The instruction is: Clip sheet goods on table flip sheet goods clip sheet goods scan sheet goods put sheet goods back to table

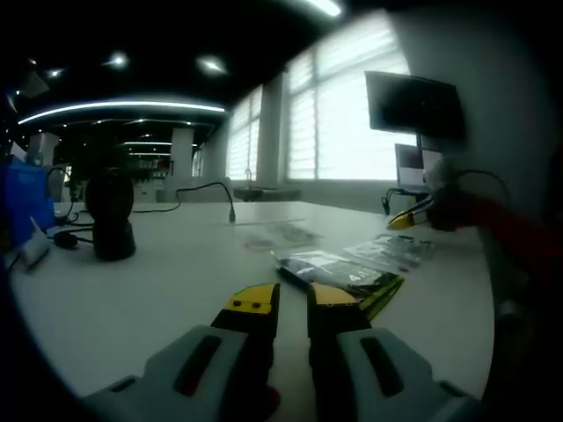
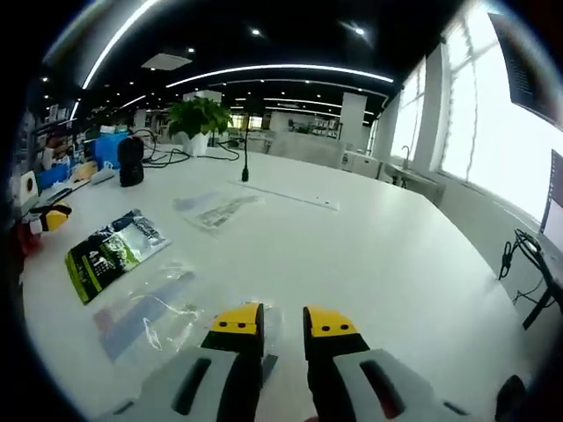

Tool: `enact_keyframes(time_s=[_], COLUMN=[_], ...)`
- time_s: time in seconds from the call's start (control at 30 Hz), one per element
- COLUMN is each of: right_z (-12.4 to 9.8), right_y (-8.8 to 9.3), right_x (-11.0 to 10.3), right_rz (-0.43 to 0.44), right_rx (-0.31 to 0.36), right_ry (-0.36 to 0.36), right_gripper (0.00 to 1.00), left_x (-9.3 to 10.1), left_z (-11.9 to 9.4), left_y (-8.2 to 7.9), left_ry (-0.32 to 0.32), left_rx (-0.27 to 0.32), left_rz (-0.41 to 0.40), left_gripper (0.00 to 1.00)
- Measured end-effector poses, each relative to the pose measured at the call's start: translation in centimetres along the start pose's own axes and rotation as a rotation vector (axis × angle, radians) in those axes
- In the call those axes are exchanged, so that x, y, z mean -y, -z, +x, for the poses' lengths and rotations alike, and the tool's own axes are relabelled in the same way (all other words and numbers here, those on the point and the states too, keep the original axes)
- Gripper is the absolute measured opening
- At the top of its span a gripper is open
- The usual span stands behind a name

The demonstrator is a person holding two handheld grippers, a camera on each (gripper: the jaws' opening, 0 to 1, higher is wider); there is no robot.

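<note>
Left gripper view, left to right: dark rounded device [image 1: 112, 220] well left of the jaws and far ahead, gooseneck stand [image 1: 211, 195] beyond it on the white table [image 1: 167, 290]; left gripper [image 1: 292, 303] with yellow tips slightly parted, nothing between them; green-and-black packet [image 1: 339, 272] lying flat just ahead of the tips, a touch right of centre; clear flat packets [image 1: 391, 251] further right; right gripper [image 1: 413, 215] entering past those, low over the table

Right gripper view, left to right: left gripper's yellow tip [image 2: 54, 217] at the far left edge; same green-and-black packet [image 2: 113, 251] ahead-left of the jaws; clear film packet [image 2: 149, 308] lying flat just left of the tips, possibly reaching under them; pale packets [image 2: 215, 211] further ahead; right gripper [image 2: 283, 323] a little open, gripping nothing

Likely step: first clip of a packet, not yet begun. To do well: come in low and nearly level with the tabletop, slide one jaw under an edge, close on a corner rather than the middle. Thin film probably slippery and floppy, so a firm bite before lifting
</note>
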State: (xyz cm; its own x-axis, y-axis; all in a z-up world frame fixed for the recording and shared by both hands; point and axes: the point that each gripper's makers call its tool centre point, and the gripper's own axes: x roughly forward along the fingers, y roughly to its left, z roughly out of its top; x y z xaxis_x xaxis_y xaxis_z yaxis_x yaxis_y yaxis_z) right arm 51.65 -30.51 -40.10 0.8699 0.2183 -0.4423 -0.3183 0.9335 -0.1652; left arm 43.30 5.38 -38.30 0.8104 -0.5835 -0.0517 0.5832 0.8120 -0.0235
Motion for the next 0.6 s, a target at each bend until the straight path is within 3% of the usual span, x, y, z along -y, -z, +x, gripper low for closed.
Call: enact_keyframes(time_s=[0.3, 0.43, 0.6], right_z=[1.0, 1.2, 1.7], right_y=[0.1, 0.0, 0.8], right_x=[-0.5, -1.0, -0.7], right_rz=[-0.025, 0.012, 0.000], right_rx=[-0.031, -0.030, -0.071], right_ry=[-0.033, -0.085, -0.094], right_gripper=[0.16, 0.17, 0.18], left_x=[-0.1, 0.0, 0.0], left_z=[0.1, 0.0, 0.1], left_y=[0.0, 0.0, 0.0], left_ry=[0.001, 0.004, 0.006], left_rx=[-0.001, 0.000, 0.001], left_rz=[-0.001, 0.000, 0.000], left_gripper=[0.06, 0.06, 0.06])
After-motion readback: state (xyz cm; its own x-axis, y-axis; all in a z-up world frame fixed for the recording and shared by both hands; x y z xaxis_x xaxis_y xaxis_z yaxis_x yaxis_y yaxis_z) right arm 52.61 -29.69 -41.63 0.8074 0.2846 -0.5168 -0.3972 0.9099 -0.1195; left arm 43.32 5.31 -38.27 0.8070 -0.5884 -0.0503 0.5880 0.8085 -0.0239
